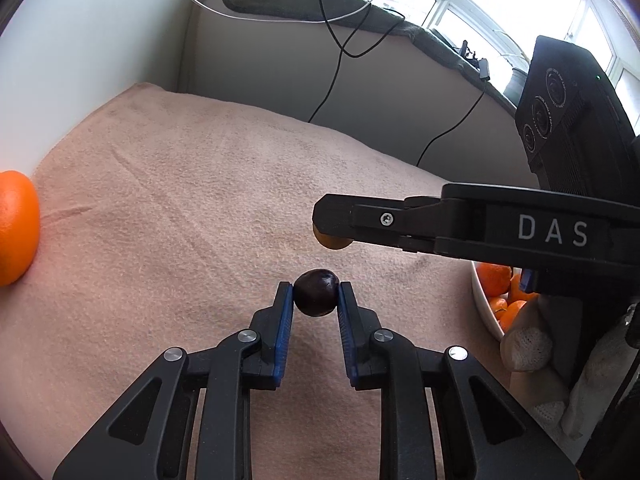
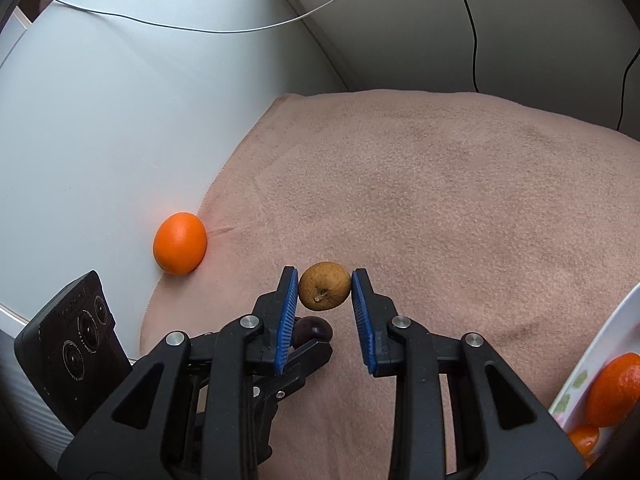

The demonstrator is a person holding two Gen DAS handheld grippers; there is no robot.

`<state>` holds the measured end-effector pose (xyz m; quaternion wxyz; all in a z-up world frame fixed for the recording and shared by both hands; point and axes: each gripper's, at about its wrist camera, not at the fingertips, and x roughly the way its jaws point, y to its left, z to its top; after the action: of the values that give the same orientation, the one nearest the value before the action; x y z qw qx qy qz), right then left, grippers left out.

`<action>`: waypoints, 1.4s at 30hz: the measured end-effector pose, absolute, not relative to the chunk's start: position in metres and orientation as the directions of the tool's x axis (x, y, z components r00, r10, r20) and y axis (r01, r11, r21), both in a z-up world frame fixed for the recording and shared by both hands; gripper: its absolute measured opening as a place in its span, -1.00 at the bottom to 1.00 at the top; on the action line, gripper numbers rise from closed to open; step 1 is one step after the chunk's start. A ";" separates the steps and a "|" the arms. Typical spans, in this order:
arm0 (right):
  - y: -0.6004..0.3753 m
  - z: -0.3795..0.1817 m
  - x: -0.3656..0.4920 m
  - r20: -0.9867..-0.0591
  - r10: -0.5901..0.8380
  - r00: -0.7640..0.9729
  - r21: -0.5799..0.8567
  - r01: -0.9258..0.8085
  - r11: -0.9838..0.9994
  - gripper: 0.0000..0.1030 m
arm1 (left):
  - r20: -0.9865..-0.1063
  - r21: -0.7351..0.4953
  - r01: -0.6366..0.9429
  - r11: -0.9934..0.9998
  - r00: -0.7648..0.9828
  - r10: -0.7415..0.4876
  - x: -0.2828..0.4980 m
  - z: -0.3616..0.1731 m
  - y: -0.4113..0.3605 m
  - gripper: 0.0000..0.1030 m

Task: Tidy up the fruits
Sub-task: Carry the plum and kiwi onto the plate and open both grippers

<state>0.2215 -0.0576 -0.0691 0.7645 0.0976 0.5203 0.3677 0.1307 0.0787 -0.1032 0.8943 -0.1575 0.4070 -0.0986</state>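
While both tools carry fruit clear of the pink towel [image 1: 168, 184], the step in hand is judged to be transfer, not pickup. Far left, one loose orange [image 2: 180, 243] lies at the towel's edge, touching the white surface beside it. The left gripper [image 1: 316, 294] is clenched on a dark plum [image 1: 316, 292], blue pads pressing both flanks. The right gripper [image 2: 325, 286] grasps a small brownish-yellow fruit [image 2: 325, 286], species uncertain, likewise pinched between its pads. At right stands the white bowl [image 2: 592, 344], already holding oranges. The next move calls for carrying each fruit rightward above the rim before releasing; the loose orange remains outstanding.
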 end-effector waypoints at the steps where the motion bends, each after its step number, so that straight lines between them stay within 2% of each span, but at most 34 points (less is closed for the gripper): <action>1: -0.062 -0.065 0.219 -0.722 0.663 0.199 0.526 -0.465 0.712 -0.44 | -0.692 -0.367 0.055 0.928 0.650 -0.312 0.129 -0.101 0.077 -0.60; 19: -0.163 -0.025 0.202 -0.703 0.608 0.370 0.464 -0.410 0.785 -0.44 | -0.625 -0.405 0.198 0.892 0.652 -0.428 0.112 -0.068 0.019 -0.60; 42: -0.225 -0.036 0.207 -0.765 0.461 0.451 0.342 -0.322 0.883 -0.44 | -0.642 -0.385 0.287 0.877 0.600 -0.478 0.123 -0.069 -0.041 -0.60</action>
<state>0.2072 -0.2252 -0.0357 0.8485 0.0739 0.4706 0.2306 0.1230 -0.0410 -0.0691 0.8861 -0.1215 0.3918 -0.2159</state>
